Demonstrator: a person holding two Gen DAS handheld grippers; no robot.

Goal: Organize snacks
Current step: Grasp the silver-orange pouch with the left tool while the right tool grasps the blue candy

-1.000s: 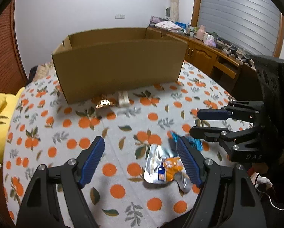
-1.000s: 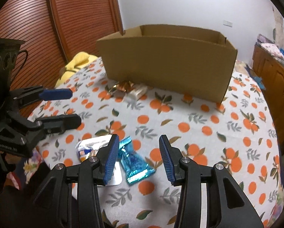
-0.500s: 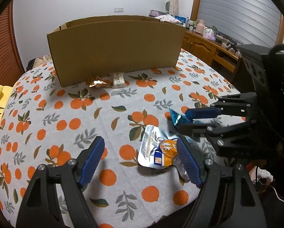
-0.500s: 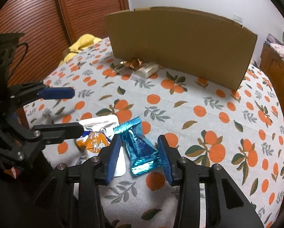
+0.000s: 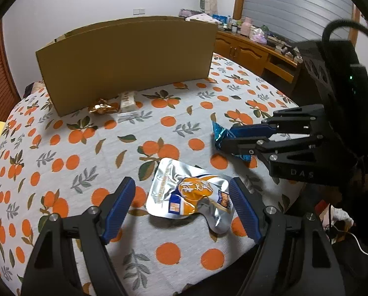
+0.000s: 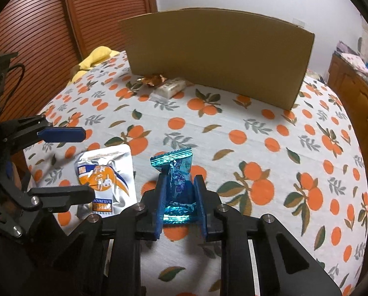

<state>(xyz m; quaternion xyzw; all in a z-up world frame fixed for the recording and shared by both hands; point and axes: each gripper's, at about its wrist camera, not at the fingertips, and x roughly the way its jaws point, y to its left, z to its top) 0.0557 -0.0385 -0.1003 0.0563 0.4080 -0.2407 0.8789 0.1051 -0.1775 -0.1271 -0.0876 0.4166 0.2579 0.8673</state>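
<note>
Sitting on the table with the orange-print cloth [image 6: 270, 133], the big cardboard box [image 6: 216, 54] stands at the far side, and a gold wrapper [image 6: 153, 79] and a white packet [image 6: 170, 87] lie just in front of it. Nearer than the box and to the left, the left gripper [image 5: 182, 206] is spread wide with the silver and orange pouch [image 5: 191, 194] lying between its fingers, not squeezed. To the right of the pouch, the right gripper [image 6: 180, 197] has just been closing and now pinches the shiny blue snack pack [image 6: 177, 172] on both sides.
</note>
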